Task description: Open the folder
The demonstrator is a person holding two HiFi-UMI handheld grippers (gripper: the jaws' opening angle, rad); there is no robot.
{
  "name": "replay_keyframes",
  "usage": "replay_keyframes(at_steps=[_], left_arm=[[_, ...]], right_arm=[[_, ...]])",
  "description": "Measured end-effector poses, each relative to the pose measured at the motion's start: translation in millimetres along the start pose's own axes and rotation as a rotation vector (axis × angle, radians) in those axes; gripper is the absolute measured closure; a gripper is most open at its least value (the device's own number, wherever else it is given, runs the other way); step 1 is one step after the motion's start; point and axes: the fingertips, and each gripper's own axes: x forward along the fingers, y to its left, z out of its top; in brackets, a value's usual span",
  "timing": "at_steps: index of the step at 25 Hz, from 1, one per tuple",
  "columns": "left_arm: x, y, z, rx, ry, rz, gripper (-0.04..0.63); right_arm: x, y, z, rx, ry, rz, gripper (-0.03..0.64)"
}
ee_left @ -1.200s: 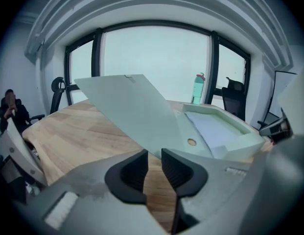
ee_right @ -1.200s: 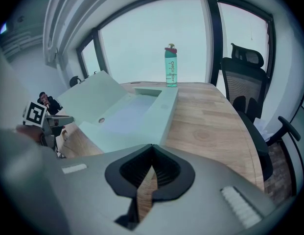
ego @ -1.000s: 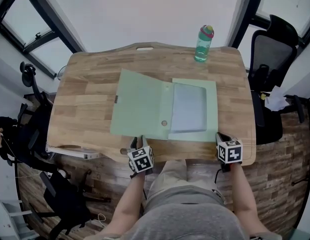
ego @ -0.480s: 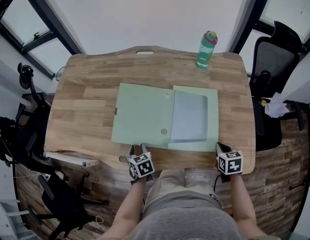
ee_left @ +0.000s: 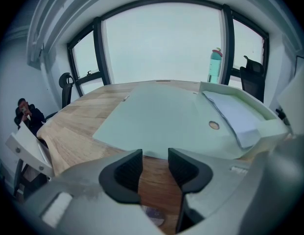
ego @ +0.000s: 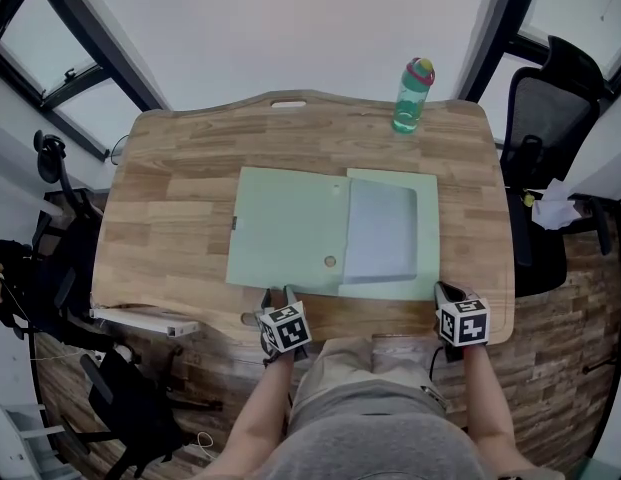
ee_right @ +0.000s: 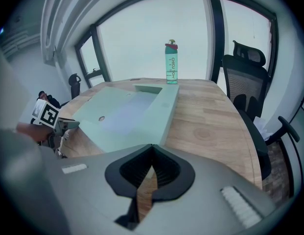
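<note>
A pale green folder [ego: 290,230] lies open on the wooden counter [ego: 170,198], roughly at its middle. Its cover is turned out flat to the left, and the shallow tray half to the right holds a stack of white papers [ego: 380,230]. A small round snap [ego: 330,261] shows on the cover near its right edge, towards the person.

The left tongs [ego: 277,294] sit at the counter's near edge, just short of the cover's near border and pointing down at the wood. The left gripper view shows the two dark pads [ee_left: 128,169] standing apart with only bare wood between them; they have just been opening, and they hold nothing. The folder's edge lies just beyond the tips, not between them.

The right tongs [ego: 442,290] rest at the near right of the counter, by the tray half's near right corner. In the right gripper view their pads meet at the tips – closed – with the folder's corner right at that point; whether they pinch its edge cannot be told.

A teal water bottle [ego: 412,93] with a pink cap stands upright at the far edge, well apart from the folder. A black office chair [ego: 545,98] stands off the counter's right side
</note>
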Motion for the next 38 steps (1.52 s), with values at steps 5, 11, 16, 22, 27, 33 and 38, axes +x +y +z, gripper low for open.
replay_keyframes(at_steps=[5,11,16,22,27,33,38], left_arm=[[1,-2,1,0.007,0.005,-0.007,0.44],[-2,-4,3,0.026,-0.013,-0.058,0.453],[-18,-6,15,0.048,-0.063,-0.083,0.463],[-47,-16,40,0.062,-0.149,-0.119,0.485],[-75,-31,53,0.051,-0.213,-0.174,0.551],[-117,-55,64,0.038,-0.281,-0.281,0.591],[-155,-74,57,0.056,-0.301,-0.381,0.591]], right_arm=[[0,-1,1,0.024,-0.025,-0.015,0.614],[-1,-3,0,0.061,-0.045,-0.009,0.614],[-1,-2,-1,0.07,-0.071,-0.039,0.614],[-10,18,5,0.032,-0.112,-0.035,0.614],[-33,55,16,0.029,-0.214,0.049,0.614],[-68,101,36,0.026,-0.345,0.124,0.614],[-103,136,43,0.024,-0.452,0.155,0.614]])
